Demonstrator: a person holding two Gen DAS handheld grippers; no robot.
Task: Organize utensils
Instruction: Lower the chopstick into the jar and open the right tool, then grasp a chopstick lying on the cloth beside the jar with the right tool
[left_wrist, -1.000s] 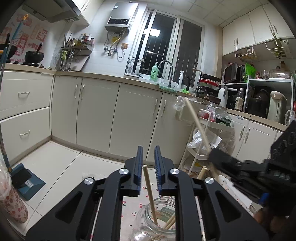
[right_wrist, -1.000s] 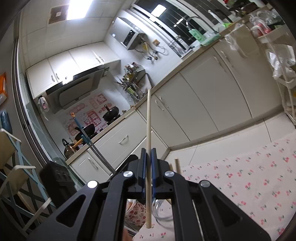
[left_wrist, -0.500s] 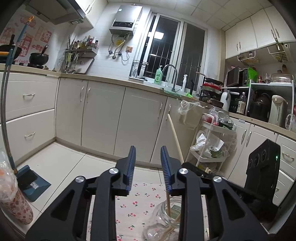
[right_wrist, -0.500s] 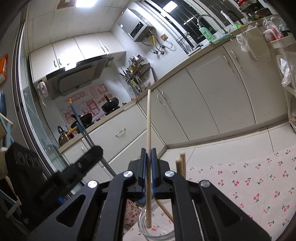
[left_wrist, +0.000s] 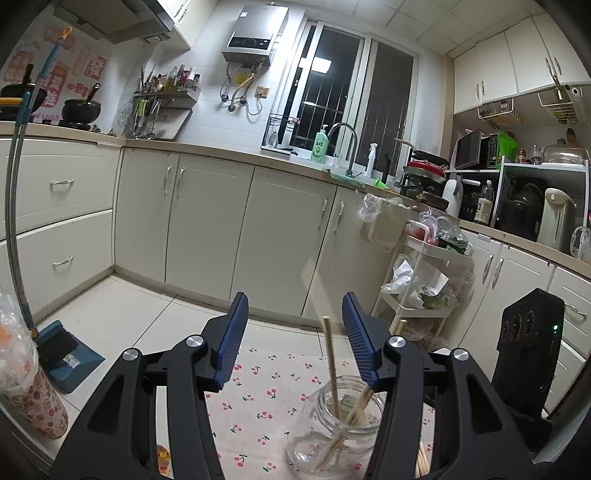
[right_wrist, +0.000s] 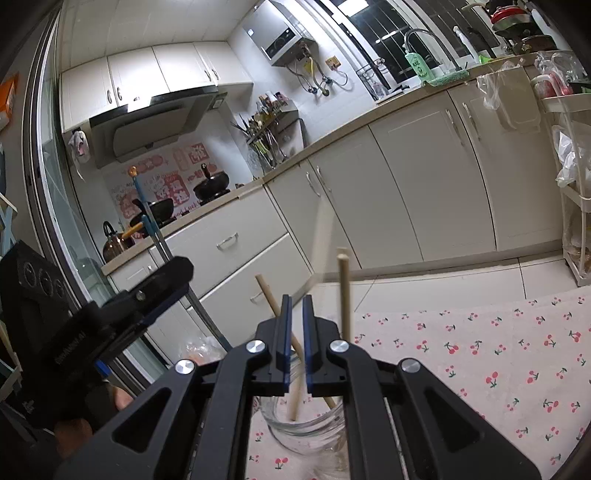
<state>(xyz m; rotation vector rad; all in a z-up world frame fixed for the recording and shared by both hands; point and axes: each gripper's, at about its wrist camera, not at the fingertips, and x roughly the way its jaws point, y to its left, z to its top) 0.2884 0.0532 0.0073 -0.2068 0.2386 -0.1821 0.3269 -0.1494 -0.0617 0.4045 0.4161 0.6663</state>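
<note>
Cream cabinets (left_wrist: 207, 221) are ranged along the far wall beneath a beige counter (left_wrist: 221, 153). A dark barred window (left_wrist: 332, 85) is set at twelve o'clock, with a water heater (left_wrist: 256, 31) mounted at eleven and a tap (left_wrist: 345, 142) below the window. A white shelf cart (left_wrist: 424, 280) is placed at three o'clock. The pale tiled floor (left_wrist: 122, 314) is seen at nine, where a blue dustpan (left_wrist: 64, 356) is left. A ceiling light is reflected in the glass.

Jar (left_wrist: 338, 424) on tabletop (left_wrist: 266, 398); chopsticks (left_wrist: 330, 363) inside, one blurred, possibly airborne. Dustpan (left_wrist: 62, 354) on floor, left of jar.
</note>
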